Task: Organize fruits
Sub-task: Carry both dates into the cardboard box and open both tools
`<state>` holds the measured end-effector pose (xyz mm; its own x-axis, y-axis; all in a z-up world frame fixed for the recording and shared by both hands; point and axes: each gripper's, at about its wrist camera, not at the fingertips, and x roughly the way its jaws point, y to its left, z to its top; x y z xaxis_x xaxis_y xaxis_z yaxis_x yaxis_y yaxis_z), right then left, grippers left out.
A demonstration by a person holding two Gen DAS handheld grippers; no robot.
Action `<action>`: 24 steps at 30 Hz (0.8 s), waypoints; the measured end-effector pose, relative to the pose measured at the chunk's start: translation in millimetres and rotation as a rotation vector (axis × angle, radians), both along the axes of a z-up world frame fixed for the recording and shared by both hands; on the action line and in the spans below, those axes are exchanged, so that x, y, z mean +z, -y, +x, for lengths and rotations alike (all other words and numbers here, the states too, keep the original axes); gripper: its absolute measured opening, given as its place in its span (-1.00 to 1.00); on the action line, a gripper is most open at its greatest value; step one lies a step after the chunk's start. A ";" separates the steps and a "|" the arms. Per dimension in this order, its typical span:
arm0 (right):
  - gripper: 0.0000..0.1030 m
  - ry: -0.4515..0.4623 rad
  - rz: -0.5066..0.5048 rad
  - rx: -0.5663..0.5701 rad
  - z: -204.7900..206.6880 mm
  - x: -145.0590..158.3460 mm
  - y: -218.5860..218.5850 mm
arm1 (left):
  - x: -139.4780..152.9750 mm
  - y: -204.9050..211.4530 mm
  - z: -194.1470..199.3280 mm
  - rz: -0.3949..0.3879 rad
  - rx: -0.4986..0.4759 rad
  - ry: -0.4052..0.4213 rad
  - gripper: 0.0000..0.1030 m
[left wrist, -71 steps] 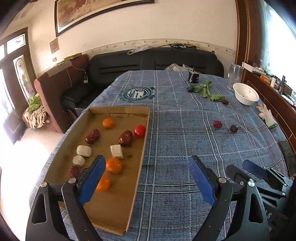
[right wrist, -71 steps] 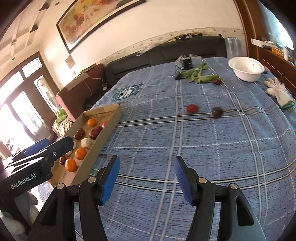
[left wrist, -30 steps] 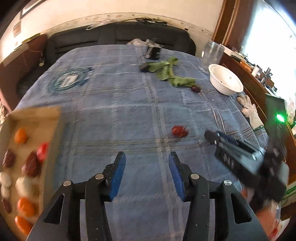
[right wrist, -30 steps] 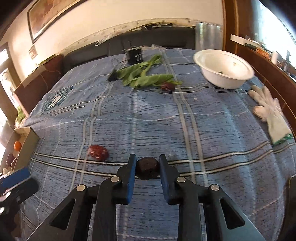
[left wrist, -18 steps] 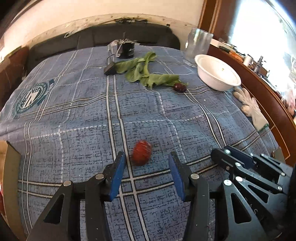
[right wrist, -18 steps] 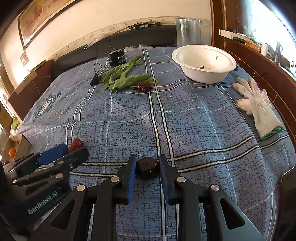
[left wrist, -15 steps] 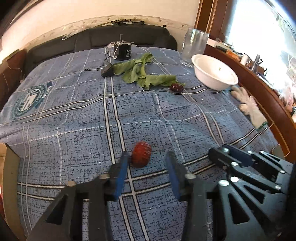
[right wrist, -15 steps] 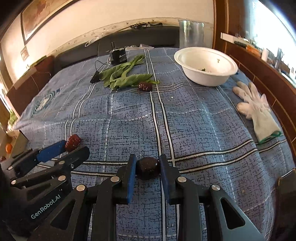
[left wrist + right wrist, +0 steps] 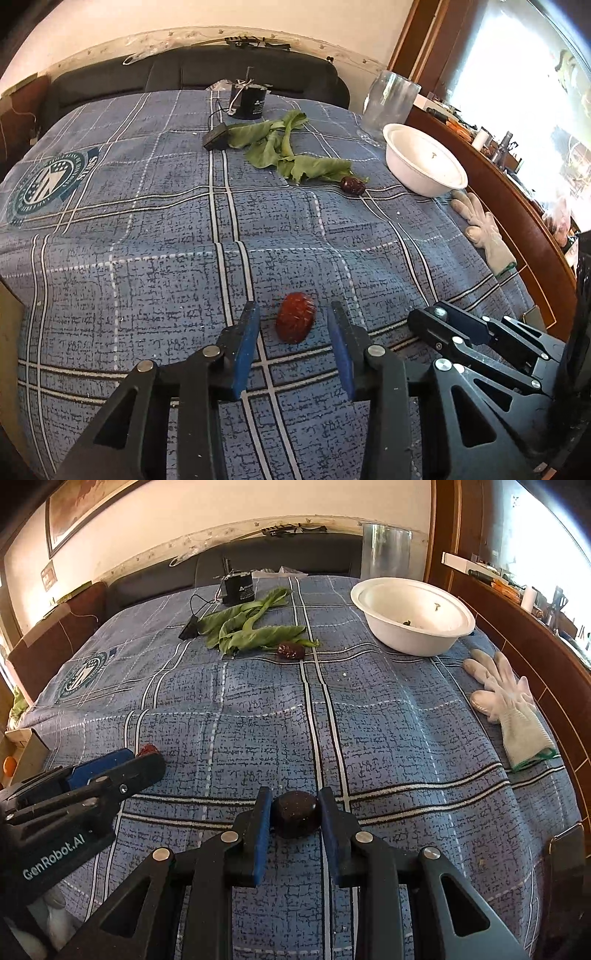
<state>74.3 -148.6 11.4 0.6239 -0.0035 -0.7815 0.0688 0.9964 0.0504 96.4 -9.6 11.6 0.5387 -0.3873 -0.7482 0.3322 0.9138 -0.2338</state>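
Observation:
A red date [image 9: 295, 322] lies on the blue plaid tablecloth between the blue pads of my left gripper [image 9: 293, 325], which is open with a gap on each side of the fruit. My right gripper [image 9: 294, 814] is shut on a dark round fruit [image 9: 295, 813] just above the cloth. The left gripper also shows in the right wrist view [image 9: 122, 764], with the red date [image 9: 147, 748] at its tip. Another dark red date [image 9: 352, 185] lies beside green leaves [image 9: 284, 151]. The cardboard tray's edge [image 9: 26, 744] with an orange fruit [image 9: 9, 764] shows at far left.
A white bowl [image 9: 413, 618] and a glass jar [image 9: 386, 550] stand at the back right. White gloves [image 9: 509, 705] lie at the right table edge. A black device with cable [image 9: 238, 587] sits at the back. A dark sofa runs behind the table.
My left gripper swung from the tray to the red date and now straddles it, half closed. My right gripper closed on the dark fruit about a second ago and still holds it.

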 end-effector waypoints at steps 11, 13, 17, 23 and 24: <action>-0.49 0.003 0.035 0.011 -3.2 1.0 0.8 | 0.4 -6.4 -1.1 -0.027 0.014 -0.004 -0.62; -0.49 0.008 0.151 0.042 -4.4 2.9 6.2 | 0.9 -7.5 -2.0 -0.028 0.017 -0.004 -0.62; -0.48 0.025 0.385 0.106 -6.5 5.9 17.2 | 3.3 -9.2 -4.1 -0.028 0.022 -0.004 -0.62; -0.48 0.059 0.414 0.127 -10.8 7.7 9.9 | 13.6 -13.4 -8.7 -0.036 0.033 0.028 -0.62; -0.48 0.070 0.392 0.115 -12.5 8.5 8.2 | 15.4 -15.2 -10.5 -0.041 0.039 0.034 -0.62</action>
<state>61.8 -156.8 19.8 0.6545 0.3589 -0.6655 -0.0594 0.9019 0.4279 85.9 5.6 27.0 0.5786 -0.3954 -0.7134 0.3049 0.9161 -0.2604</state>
